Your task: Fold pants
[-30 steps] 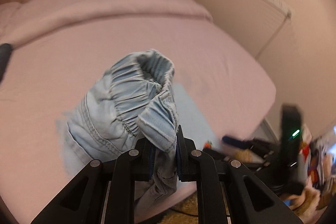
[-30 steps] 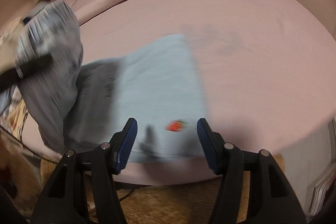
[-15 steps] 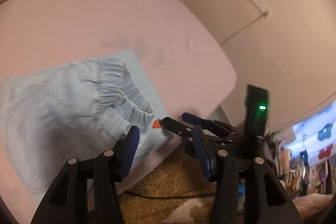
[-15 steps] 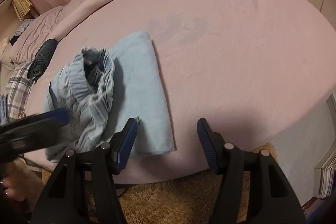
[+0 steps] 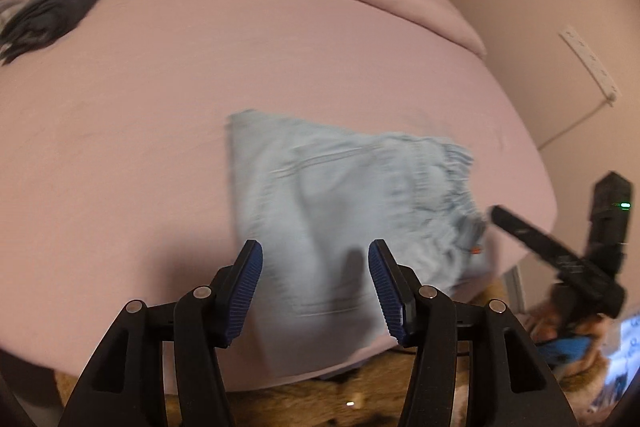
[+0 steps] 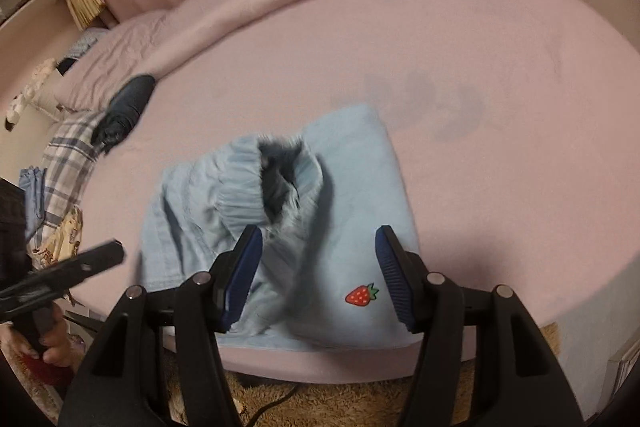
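1. the left claw stands about half open at the bottom centre of its view, with nothing between its blue pads.
2. the right claw is likewise part open and holds nothing.
3. the light blue pants lie folded on the pink bed near its front edge, the waistband bunched on top and a strawberry patch at the lower right.

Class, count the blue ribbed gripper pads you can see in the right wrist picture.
2: one blue ribbed pad left of the light blue folded pants, the other right of the red strawberry patch.
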A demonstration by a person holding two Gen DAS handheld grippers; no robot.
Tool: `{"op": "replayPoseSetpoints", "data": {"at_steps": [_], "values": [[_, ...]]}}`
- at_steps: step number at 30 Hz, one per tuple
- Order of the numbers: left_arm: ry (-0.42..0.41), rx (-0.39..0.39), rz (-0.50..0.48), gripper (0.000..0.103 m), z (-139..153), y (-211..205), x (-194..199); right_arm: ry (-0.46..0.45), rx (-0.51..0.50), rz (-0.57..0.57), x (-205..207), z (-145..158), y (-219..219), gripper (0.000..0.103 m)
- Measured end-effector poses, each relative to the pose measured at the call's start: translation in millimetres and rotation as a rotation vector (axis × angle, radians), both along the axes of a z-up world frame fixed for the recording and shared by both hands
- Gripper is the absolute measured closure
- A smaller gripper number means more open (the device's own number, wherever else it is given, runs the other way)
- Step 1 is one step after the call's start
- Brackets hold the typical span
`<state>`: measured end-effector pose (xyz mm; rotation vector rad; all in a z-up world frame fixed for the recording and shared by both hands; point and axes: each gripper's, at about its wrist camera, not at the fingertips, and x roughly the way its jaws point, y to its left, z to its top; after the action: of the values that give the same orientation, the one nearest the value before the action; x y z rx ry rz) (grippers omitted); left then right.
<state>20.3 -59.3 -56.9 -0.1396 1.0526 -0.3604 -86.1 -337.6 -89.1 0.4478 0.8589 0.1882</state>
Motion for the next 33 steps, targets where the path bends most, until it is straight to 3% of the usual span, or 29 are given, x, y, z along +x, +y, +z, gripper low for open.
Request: {"op": "replayPoseSetpoints", "data": {"at_steps": [5,7,8,11,14,17,19,21,23,25,26,29,33], "values": [[0.019,0.032,0.054,0.049,-14.5,7.5,2.6,0.046,0.025,0.067,9.0,-14.8,16.2,0.043],[0.019,0.049,0.062,0.049,-18.6,8.8,-0.9,0.081,0.027,0.092,16.4,-29.6,23.1,0.053],[0.018,0.056,0.057,0.049,-19.0,6.9,-2.0,0.095,0.027,0.101,19.6,-34.7,25.8,0.079],[0.021,0.067,0.038,0.049,-17.4,1.3,-4.8,0.075,0.046,0.072,17.3,-32.7,20.0,0.086],[0.009,0.065,0.027,0.049,-13.6,0.2,-6.9,-0.004,0.064,0.049,4.4,-8.6,10.8,0.088],[0.001,0.067,0.023,0.049,-12.4,-1.0,-10.1,-0.040,0.047,0.001,-6.2,8.2,2.1,0.088],[0.001,0.072,0.020,0.049,-14.8,-2.8,-10.8,-0.041,-0.043,-0.041,-9.9,8.2,-0.5,0.088],[-0.002,0.081,0.008,0.049,-20.1,-5.9,-10.6,0.022,-0.089,-0.084,-4.2,-7.5,-5.2,0.088],[-0.003,0.124,0.009,0.049,-28.9,-11.9,-8.2,0.101,-0.067,-0.088,3.4,-28.7,-9.1,0.087],[0.006,0.142,0.011,0.049,-35.8,-14.8,-7.2,0.114,-0.047,-0.089,2.8,-38.5,-15.5,0.084],[0.006,0.144,0.012,0.049,-37.1,-15.7,-6.9,0.117,-0.042,-0.094,2.1,-37.7,-17.5,0.082],[0.013,0.159,0.022,0.049,-44.2,-16.2,-5.8,0.114,-0.092,-0.108,-0.3,-21.0,-21.2,0.059],[0.027,0.134,0.038,0.049,-49.0,-14.0,-7.1,0.032,-0.128,-0.081,-8.8,7.7,-24.9,0.056]]}}
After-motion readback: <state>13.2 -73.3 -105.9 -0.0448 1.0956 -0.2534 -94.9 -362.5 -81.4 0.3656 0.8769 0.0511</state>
